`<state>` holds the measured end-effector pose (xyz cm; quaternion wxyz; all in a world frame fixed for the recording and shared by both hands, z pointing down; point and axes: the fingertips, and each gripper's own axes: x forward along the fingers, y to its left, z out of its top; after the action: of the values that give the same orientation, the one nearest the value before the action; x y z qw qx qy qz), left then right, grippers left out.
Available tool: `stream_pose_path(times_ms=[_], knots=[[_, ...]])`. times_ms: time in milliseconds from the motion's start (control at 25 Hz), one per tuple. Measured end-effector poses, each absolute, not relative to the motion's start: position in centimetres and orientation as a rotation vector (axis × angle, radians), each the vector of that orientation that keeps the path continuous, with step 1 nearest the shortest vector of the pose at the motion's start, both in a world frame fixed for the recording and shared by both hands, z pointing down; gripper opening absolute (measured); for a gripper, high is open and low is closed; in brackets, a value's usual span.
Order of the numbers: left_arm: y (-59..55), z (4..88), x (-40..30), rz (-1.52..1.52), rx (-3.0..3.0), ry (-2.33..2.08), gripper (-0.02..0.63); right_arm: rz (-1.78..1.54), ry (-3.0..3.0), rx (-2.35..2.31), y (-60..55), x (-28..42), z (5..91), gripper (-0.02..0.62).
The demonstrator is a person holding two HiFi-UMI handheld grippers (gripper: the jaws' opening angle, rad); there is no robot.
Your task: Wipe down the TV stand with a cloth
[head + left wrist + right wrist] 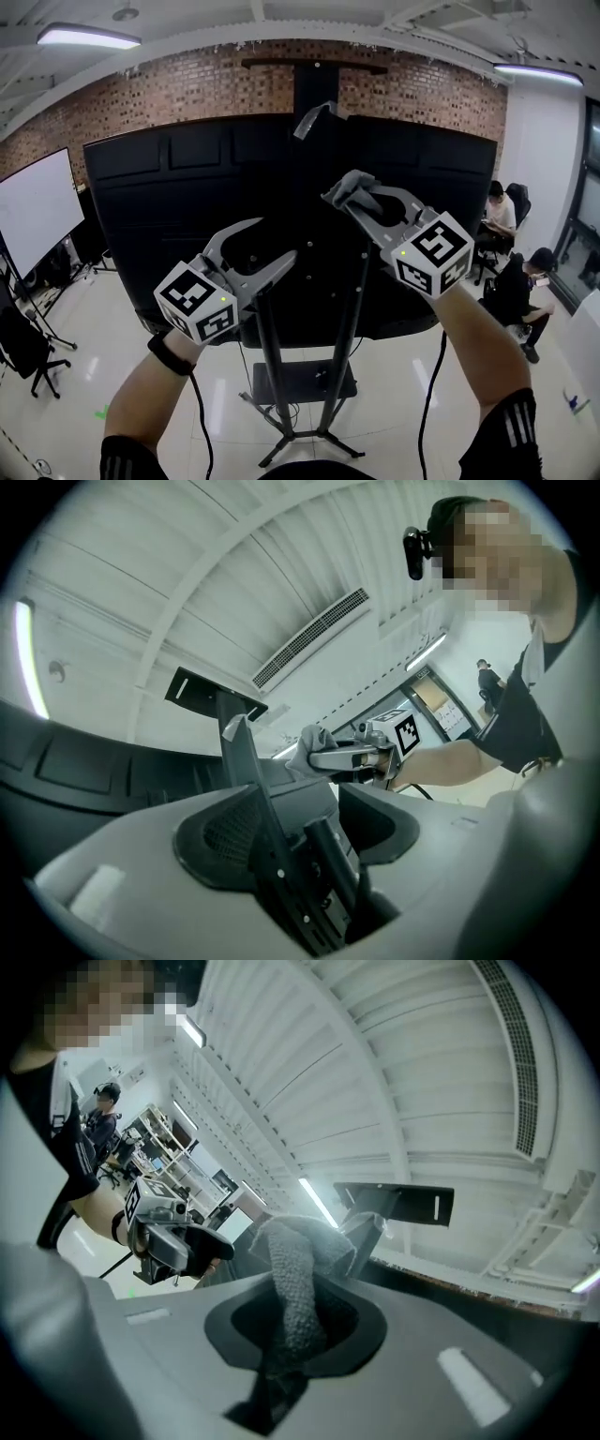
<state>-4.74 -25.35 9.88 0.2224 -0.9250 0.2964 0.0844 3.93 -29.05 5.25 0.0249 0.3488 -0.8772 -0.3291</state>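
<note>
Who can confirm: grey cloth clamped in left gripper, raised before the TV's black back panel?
Not the left. The right gripper view shows the grey cloth clamped in the right gripper, raised before the TV's black back panel; the left gripper is empty.

The person is wearing black short sleeves (pixel 506 433) with white stripes and a black wristband (pixel 169 352). The grey left gripper (pixel 275 240) and right gripper (pixel 354 193) are each carrying a white cube (pixel 433 253) with black square markers. Black cables (pixel 200 412) are trailing beneath both forearms.
</note>
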Motion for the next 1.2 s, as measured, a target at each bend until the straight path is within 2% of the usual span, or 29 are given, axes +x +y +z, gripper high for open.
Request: stream_pose_path(times_ms=[680,960,1200], knots=[[-30.3,-1.6,-4.6,0.274,-2.392,0.899,0.279,-1.3,-2.371,1.207,-35.2,-0.5,-12.3,0.04],[-30.5,-2.3,-4.2,0.257,-2.383,0.908,0.279,-1.297,-2.267,1.248,-37.1,-1.2,-13.6,0.04],[-30.6,-0.9,-4.2,0.248,-2.398,0.913,0.276,-1.329,-2.177,1.214,-37.2,-1.3,-11.1,0.04]])
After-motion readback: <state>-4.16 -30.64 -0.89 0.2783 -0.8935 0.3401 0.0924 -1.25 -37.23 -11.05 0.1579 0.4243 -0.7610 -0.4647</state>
